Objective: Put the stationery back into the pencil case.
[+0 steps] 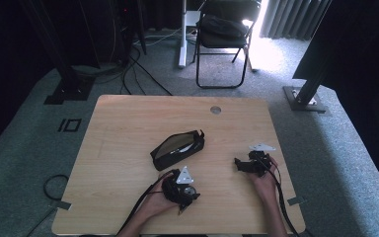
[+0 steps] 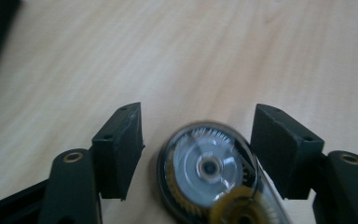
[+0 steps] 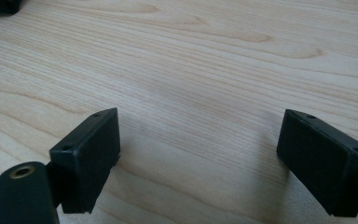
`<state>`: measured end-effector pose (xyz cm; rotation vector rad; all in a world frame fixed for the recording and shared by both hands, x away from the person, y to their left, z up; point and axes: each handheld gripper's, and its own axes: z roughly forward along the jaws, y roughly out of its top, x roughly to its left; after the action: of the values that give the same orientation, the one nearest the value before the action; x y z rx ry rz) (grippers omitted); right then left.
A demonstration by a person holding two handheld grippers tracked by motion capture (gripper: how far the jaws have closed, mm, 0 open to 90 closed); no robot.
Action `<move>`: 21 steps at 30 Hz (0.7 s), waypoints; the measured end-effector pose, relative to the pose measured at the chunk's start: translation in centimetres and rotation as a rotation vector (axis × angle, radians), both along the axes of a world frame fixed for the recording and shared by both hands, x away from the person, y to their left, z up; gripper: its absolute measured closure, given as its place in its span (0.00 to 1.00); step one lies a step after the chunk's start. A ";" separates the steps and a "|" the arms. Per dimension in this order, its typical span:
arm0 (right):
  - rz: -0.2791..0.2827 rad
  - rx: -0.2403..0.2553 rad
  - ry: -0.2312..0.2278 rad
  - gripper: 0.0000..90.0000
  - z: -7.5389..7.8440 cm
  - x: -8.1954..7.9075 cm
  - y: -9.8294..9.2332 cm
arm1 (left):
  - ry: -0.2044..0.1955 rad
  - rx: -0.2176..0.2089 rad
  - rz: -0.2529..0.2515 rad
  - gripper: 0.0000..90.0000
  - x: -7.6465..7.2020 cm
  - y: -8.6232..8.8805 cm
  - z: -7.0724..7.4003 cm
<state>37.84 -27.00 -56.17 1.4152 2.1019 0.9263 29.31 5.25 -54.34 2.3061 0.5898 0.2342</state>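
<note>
Toward the near left of the wooden surface (image 1: 123, 128), the left gripper (image 1: 181, 190) rests in the person's left hand (image 1: 155, 202), its grey three-cornered plate on top. Its fingers (image 2: 121, 149) stand spread, and a correction tape dispenser (image 2: 214, 175) with a clear shell, a grey wheel and toothed gears lies between them on the wood, close beside the right-hand finger but with a clear gap to the left-hand one; neither pad presses on it. Just beyond that gripper, near the middle of the surface, lies an open black pencil case (image 1: 177, 149), set at a slant, with a pale item inside. Farther right, well apart from the case, the right gripper (image 1: 242, 164) is held in the right hand (image 1: 264, 180), its fingers (image 3: 88, 154) spread wide over bare wood with nothing between them.
</note>
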 end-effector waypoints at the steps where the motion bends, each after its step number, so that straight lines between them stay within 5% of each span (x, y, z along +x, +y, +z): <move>1: 0.000 0.000 0.000 0.15 0.0 0.0 0.0 | -0.007 0.005 0.014 0.41 0.1 0.2 0.1; 8: 0.000 0.000 -0.001 0.15 0.0 0.0 0.0 | -0.029 -0.009 0.081 0.46 0.6 1.7 0.5; 21: 0.000 0.000 -0.001 0.15 0.0 0.0 0.0 | -0.033 -0.034 0.069 0.43 -0.4 2.1 1.0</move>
<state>37.84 -27.00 -56.17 1.4141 2.1018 0.9265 28.87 7.31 -53.35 2.2470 0.6531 0.2922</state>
